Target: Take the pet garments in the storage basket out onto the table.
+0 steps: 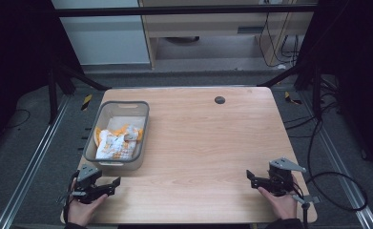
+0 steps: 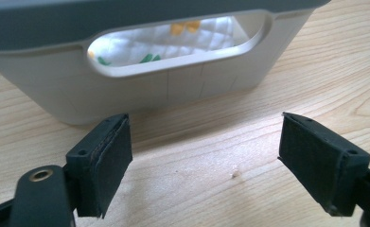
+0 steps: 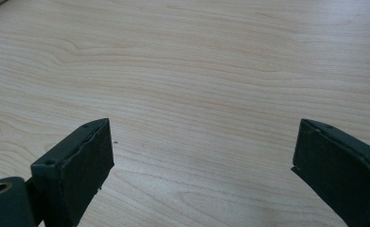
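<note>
Basket handle slot faces left tongs | cloth inside

Matt grey plastic basket; quilted cloth inside; smooth pale wood-grain table

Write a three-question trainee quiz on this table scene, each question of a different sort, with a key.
1. True or false: the left tool is shut on the grey basket.
2. Multiple choice: where does the white and orange cloth lie? A) on the bare wooden table B) inside the basket C) between the jaws of the right tool
3. Fill in: the left gripper view looks at the basket's end wall, which has a cut-out ____.

Key: 1 false, its jaws stand open with nothing between them; 2 B; 3 handle.
</note>
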Tool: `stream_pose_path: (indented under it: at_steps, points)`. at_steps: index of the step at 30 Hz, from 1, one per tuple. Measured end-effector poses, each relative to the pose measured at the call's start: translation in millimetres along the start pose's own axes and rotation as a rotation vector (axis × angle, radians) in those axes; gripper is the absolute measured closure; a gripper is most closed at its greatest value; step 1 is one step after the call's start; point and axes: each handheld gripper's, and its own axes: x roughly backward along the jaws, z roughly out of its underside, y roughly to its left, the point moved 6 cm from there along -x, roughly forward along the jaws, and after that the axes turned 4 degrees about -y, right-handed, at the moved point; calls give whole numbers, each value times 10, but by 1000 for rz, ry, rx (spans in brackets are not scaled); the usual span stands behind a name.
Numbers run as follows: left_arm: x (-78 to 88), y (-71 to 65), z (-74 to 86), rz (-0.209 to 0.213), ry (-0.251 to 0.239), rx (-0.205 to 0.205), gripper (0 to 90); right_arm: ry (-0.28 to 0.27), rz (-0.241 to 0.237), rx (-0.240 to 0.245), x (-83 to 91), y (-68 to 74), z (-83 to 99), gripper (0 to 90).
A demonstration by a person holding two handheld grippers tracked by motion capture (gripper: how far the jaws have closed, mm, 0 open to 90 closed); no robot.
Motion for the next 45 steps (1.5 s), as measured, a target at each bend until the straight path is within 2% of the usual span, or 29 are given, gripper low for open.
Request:
stream_pose_path:
  at_steps: [5, 11, 13, 21, 26, 31, 45]
  points:
    - [78, 2, -70, -1, -46, 15, 190, 16, 16, 10, -1, -46, 36, 53]
    - [103, -7, -92, 6, -46, 6, 187, 12, 21, 14, 0, -50, 44, 64]
    - [126, -16, -121, 7, -60, 9, 187, 15, 17, 20, -7, -47, 52, 69]
    - [218, -17, -243, -2, -110, 8, 185, 13, 11, 37, -15, -14, 60, 77]
    - [293, -13, -361, -12, -159, 13, 186, 6, 13, 44, -16, -17, 64, 82]
    - [360, -11, -462, -8, -189, 24, 186, 2, 9, 36, -16, -3, 66, 88]
    - [470, -11, -614, -14, -224, 20, 184, -17, 4, 51, -17, 8, 62, 104]
